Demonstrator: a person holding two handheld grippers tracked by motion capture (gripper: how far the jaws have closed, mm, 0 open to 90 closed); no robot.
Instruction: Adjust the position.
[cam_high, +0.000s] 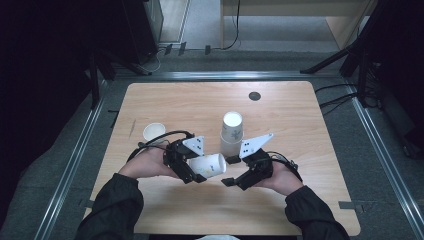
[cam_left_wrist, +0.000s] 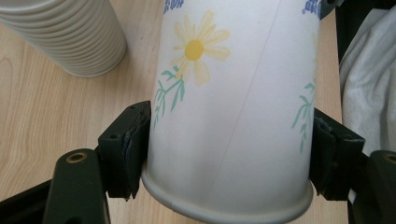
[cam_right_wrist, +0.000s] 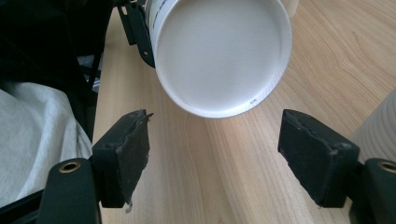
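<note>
High view: left gripper (cam_high: 196, 176) clamps the flowered paper cup (cam_high: 210, 165) sideways, right gripper (cam_high: 228, 171) jaws apart, empty

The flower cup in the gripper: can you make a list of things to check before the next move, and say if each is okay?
1. The left gripper has the flower cup held: ok, its fingers press both sides near the rim.
2. Cup not squashed: ok, its wall looks round in the left gripper view.
3. Right gripper ready: ok, open with nothing between its fingers, the cup's bottom just in front.
4. Stack of cups upright: ok, upside down on the table.
5. Single cup out of the way: ok, standing behind the left hand.
6. Another cup stuck inside the flower cup: cannot tell.
</note>
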